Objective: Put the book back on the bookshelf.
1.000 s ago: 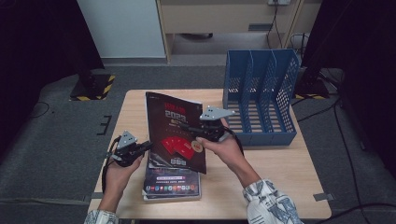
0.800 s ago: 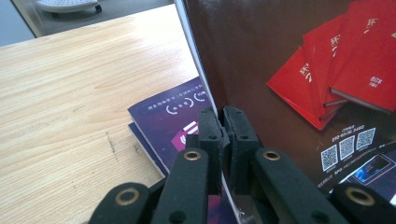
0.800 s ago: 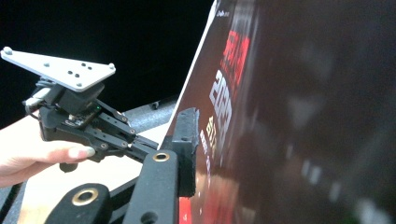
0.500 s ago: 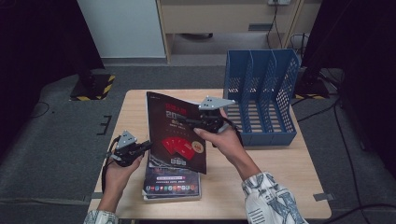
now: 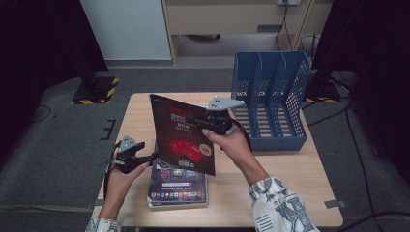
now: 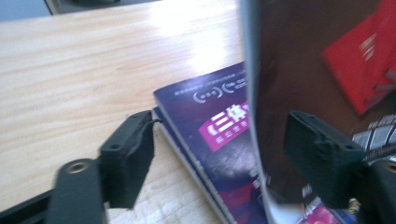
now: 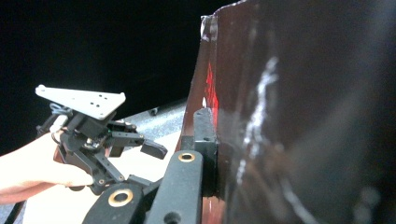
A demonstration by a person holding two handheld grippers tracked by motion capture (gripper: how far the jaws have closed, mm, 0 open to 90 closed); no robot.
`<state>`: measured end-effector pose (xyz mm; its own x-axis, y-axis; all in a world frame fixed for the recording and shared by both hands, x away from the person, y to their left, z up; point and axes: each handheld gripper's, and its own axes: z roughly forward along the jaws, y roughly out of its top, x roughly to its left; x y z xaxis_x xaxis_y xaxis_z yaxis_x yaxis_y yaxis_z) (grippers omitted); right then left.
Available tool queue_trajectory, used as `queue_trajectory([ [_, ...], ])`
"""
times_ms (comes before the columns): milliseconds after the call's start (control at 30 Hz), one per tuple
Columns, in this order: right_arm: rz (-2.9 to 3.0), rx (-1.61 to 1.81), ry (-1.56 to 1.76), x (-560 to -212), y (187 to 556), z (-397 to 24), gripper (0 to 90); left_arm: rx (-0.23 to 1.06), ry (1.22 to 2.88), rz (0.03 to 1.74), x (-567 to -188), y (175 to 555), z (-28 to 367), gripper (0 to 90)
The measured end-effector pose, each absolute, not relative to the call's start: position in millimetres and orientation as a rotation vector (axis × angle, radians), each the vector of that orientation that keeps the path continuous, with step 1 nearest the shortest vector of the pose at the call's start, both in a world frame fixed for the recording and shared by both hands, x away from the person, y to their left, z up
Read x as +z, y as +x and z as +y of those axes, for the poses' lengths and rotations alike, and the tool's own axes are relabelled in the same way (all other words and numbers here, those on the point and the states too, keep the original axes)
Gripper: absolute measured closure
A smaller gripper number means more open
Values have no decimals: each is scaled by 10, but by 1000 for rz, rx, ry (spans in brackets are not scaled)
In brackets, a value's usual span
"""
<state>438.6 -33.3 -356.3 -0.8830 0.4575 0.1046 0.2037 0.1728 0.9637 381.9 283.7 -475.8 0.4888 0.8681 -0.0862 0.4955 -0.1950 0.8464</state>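
Centre frame, the right gripper (image 5: 205,121) clamps the tilted dark magazine (image 5: 181,137); lower left, the left gripper (image 5: 145,157) has just opened its jaws, gripping nothing.

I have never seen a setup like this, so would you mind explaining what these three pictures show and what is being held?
A person sits at a wooden table with a hand-held two-jaw gripper in each hand. The high view looks down from above; the other two pictures come from cameras riding on each gripper, looking along its black jaws. The right gripper is shut on a dark magazine, holding it tilted up off the table. The left gripper has just opened its jaws; the magazine's lower edge hangs between them, not pinched. Beneath lies a stack of purple magazines, and a blue file rack stands at the right.
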Motion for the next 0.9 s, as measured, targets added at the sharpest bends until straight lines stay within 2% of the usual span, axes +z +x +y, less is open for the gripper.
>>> queue_trajectory([
  [167, 2204, 1763, 642, -3505, 4392, -353, 869, 542, 1823, 1197, -4823, 3832, 2939, 177],
  [233, 2185, 1763, 648, -3479, 4405, -371, 870, 542, 1798, 1223, -4843, 3835, 2994, 138],
  [267, 2162, 1761, 656, -3452, 4421, -393, 870, 547, 1793, 1235, -4877, 3833, 3062, 79],
  [300, 2162, 1761, 656, -3452, 4421, -393, 870, 547, 1793, 1235, -4877, 3833, 3062, 62],
  [467, 2115, 1765, 687, -3382, 4448, -435, 870, 572, 1828, 1301, -5001, 3839, 3192, 36],
  [900, 2038, 1717, 772, -3265, 4527, -536, 870, 602, 1852, 1402, -5113, 3844, 3290, 43],
])
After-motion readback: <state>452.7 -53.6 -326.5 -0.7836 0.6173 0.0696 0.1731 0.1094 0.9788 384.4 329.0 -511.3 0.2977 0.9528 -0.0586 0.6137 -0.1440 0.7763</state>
